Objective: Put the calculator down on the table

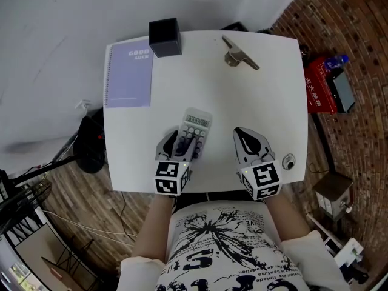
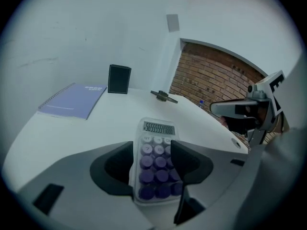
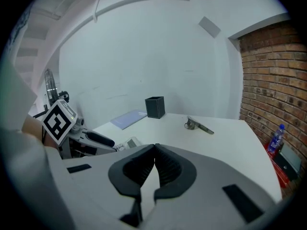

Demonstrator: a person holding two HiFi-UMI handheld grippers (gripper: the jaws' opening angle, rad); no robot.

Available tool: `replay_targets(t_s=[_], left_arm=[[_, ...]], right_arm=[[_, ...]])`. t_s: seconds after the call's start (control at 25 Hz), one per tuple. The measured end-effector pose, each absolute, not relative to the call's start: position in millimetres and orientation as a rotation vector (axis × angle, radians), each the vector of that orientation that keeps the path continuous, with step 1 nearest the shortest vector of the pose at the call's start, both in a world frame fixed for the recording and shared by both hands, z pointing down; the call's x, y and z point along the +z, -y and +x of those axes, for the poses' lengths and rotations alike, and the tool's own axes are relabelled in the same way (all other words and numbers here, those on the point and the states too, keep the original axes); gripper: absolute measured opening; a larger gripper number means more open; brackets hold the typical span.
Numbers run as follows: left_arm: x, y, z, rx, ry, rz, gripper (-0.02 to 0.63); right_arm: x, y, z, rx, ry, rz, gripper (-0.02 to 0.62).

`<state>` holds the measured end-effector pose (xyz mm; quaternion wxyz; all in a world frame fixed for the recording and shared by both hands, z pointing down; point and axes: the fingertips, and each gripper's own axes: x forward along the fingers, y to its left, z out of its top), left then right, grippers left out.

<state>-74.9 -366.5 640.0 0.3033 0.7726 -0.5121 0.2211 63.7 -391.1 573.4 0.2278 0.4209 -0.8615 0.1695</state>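
Your left gripper (image 1: 182, 139) had its jaws apart, with the calculator (image 1: 195, 132) lying flat on the table (image 1: 254, 102) between them. The pads were not clamped on it. Your right gripper (image 1: 244, 136) had its jaws closed together on nothing.

Both grippers sat just inside the table's near edge. The calculator lay near the middle of the near half, well clear of the left and right edges. Bare tabletop stretched from it to the notebook (image 1: 128, 74), the black box (image 1: 165, 37) and the metal tool (image 1: 239, 54) along the far side.

Only the head view showed the small round fitting (image 1: 288, 161) by the right edge and the red box (image 1: 319, 86) on the floor. Only the left gripper view showed the calculator's lit display and purple keys (image 2: 157, 164). The right gripper view alone showed its pads (image 3: 165, 164) meeting.
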Motion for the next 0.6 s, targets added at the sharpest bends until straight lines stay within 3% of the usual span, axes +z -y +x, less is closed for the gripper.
replay_targets(t_s=[0.24,0.6], left_arm=[[594.1,364.4,-81.5,0.503,1.407,2.131,0.235],[458.3,335.6,-97.1,0.285,1.488,2.387,0.077]], right_arm=[[546.0,380.5,60.0,0.408,2.414,1.178,0.015],[464.1,341.8,43.2,0.228,2.565,1.223,0.015]])
